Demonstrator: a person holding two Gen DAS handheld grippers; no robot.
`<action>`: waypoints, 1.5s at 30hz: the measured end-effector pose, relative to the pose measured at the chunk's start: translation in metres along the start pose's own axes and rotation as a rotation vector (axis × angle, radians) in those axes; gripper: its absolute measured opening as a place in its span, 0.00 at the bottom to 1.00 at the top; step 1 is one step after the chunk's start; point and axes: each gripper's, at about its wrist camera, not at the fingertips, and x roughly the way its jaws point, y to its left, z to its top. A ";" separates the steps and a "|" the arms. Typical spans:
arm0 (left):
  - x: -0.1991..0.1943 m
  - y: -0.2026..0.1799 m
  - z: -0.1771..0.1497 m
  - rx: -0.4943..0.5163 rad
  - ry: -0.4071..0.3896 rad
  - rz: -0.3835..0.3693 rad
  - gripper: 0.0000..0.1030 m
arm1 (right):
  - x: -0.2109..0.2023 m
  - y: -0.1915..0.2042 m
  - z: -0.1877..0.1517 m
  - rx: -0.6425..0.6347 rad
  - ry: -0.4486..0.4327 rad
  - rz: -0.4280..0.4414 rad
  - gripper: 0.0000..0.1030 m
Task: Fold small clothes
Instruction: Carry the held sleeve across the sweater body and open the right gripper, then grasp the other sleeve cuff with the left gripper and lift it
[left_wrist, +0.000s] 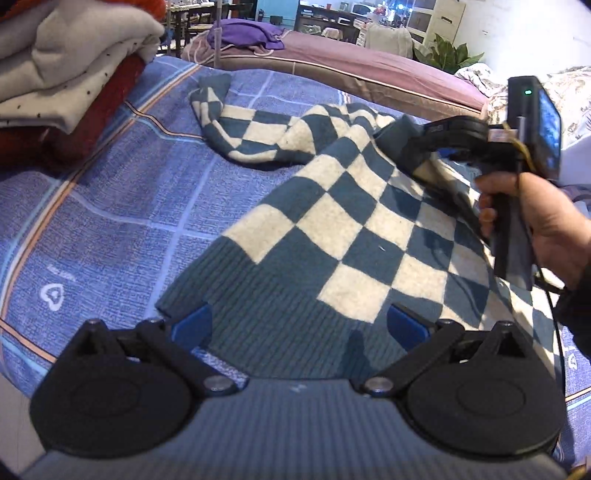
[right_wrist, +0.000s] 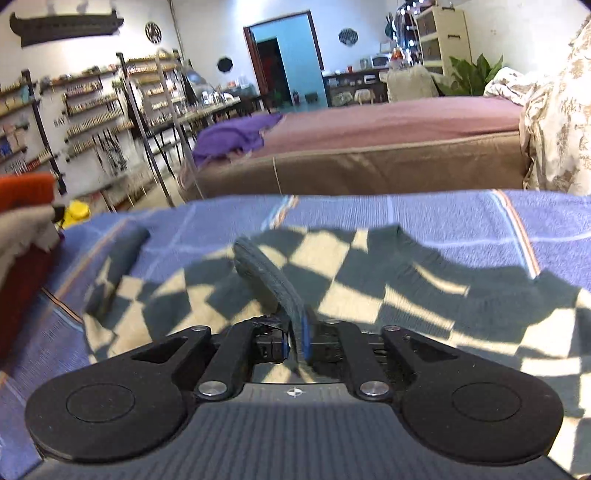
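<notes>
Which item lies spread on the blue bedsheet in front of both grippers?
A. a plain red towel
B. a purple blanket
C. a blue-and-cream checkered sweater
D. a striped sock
C: the checkered sweater covers the blue bedsheet just beyond the left gripper.

we see a checked sweater of soft matt knit with a ribbed hem, lying on a blue woven bedspread; the left gripper is matt black plastic with smooth blue pads and shiny metal pivots
</notes>
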 end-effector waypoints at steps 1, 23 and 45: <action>0.002 -0.002 0.000 0.006 0.005 -0.004 1.00 | 0.000 -0.002 -0.002 0.018 0.028 0.023 0.54; 0.010 -0.075 0.004 0.160 0.055 -0.102 1.00 | -0.204 -0.308 -0.095 0.687 -0.068 -0.166 0.84; -0.002 -0.089 0.010 0.231 0.068 -0.104 1.00 | -0.255 -0.244 -0.050 0.136 -0.155 -0.338 0.72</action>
